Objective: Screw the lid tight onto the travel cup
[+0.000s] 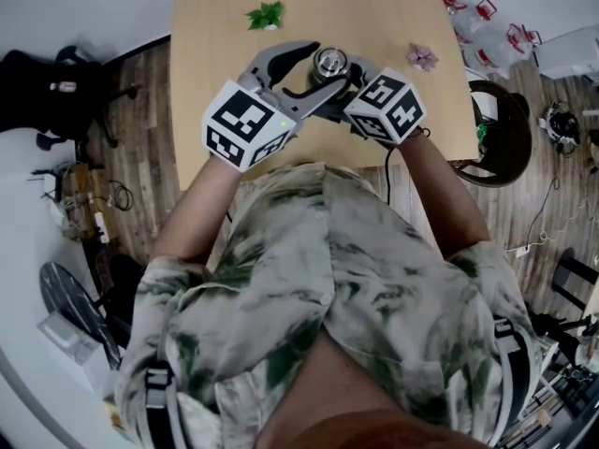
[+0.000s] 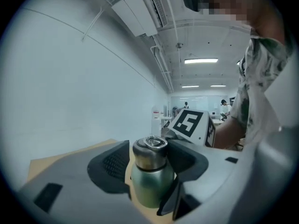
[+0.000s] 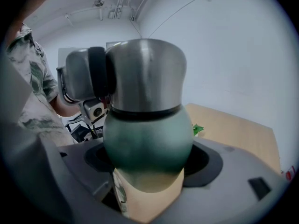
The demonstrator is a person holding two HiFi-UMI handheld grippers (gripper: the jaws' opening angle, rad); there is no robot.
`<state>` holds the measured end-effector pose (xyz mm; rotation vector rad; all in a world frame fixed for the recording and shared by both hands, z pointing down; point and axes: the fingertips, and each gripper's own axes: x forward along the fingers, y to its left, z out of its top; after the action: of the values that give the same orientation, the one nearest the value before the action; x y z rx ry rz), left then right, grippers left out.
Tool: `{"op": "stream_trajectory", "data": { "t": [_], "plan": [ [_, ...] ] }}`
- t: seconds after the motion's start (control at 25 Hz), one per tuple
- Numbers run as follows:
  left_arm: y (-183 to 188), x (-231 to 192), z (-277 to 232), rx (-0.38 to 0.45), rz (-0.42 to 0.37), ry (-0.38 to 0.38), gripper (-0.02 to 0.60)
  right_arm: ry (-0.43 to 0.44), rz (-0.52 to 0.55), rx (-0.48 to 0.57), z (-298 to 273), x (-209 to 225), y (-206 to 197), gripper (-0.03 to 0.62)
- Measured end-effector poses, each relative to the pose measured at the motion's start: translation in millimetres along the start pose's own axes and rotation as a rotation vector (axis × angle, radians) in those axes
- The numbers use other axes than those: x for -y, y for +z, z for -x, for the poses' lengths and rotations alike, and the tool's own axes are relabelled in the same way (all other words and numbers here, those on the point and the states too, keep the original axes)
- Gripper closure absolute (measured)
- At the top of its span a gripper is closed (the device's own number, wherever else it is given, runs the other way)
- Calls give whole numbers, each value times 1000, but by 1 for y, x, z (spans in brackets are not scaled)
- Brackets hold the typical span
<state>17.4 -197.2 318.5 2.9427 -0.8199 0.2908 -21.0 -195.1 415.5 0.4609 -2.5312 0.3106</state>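
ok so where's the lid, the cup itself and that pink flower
lid (image 2: 149, 157): left gripper view, on its steel side wall.
cup (image 3: 147, 141): right gripper view, on the widest part of its green body.
pink flower (image 1: 422, 57): head view, on the middle of its petals.

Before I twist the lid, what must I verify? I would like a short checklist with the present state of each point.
1. Right gripper holds the cup by its green body: ok, jaws closed on it.
2. Lid sits on the cup: ok, it looks level.
3. Left gripper has a jaw on each side of the lid: ok.
4. Left jaws press the lid firmly: cannot tell.
5. Lid fully tight: cannot tell.
6. Green sprig and pink flower lie apart from the cup: ok.
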Motion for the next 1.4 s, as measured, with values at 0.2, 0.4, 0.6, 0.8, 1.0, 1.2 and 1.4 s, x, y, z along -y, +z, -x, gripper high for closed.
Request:
{"op": "stream_trajectory", "data": {
  "t": [0.2,0.4,0.6,0.8,1.0,1.2,1.4],
  "plan": [
    [-2,0,2,-8,5,113,330,-4,-15,2,-3,-4,0,197],
    [-3,2,2,-6,-11,110,337,-7,-14,-3,-4,-4,-1,197],
    [-2,6,3,3,-46,-8,339,9,10,-6,-2,-5,0,197],
    [-4,9,8,3,-69,-153,341,34,39,-8,-1,-12,0,197],
    [-6,10,9,0,-71,-236,341,54,49,-11,-1,-15,-2,197],
    [-7,10,9,-15,-76,-245,339,45,42,-17,-1,-15,-4,197],
    [-9,1,5,-25,-61,-96,321,6,3,-13,-3,-4,-5,197]
  ]
}}
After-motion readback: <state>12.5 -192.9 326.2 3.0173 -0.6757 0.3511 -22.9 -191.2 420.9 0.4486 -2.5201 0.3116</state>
